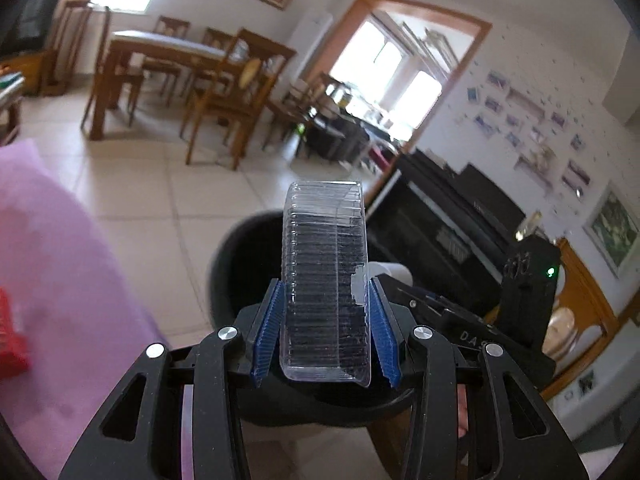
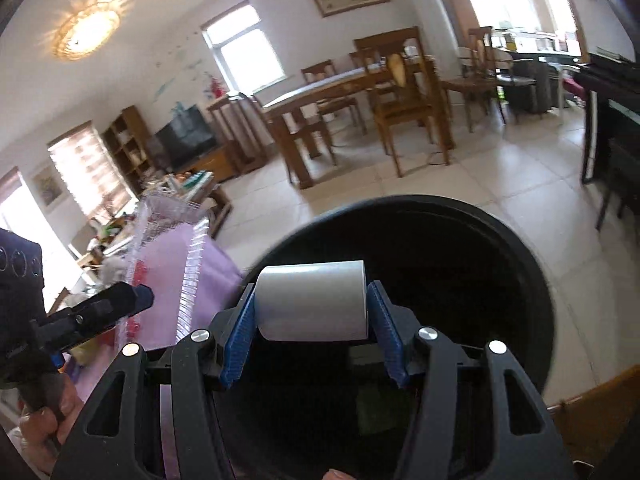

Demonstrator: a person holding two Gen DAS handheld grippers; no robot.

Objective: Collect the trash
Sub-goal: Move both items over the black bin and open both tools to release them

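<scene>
My left gripper (image 1: 325, 316) is shut on a clear ribbed plastic container (image 1: 325, 264), held upright above the near rim of a black trash bin (image 1: 228, 264). My right gripper (image 2: 311, 320) is shut on a white paper roll (image 2: 311, 300), held over the open mouth of the same black bin (image 2: 460, 248). The right gripper's body shows in the left wrist view (image 1: 524, 300), to the right. The left gripper (image 2: 100, 308) and its clear container (image 2: 168, 264) show at the left of the right wrist view.
A table with a pink cloth (image 1: 60, 248) lies to the left, with a red item (image 1: 10, 340) on it. A wooden dining table and chairs (image 2: 360, 96) stand across the tiled floor. A black piano (image 1: 452, 216) stands to the right of the bin.
</scene>
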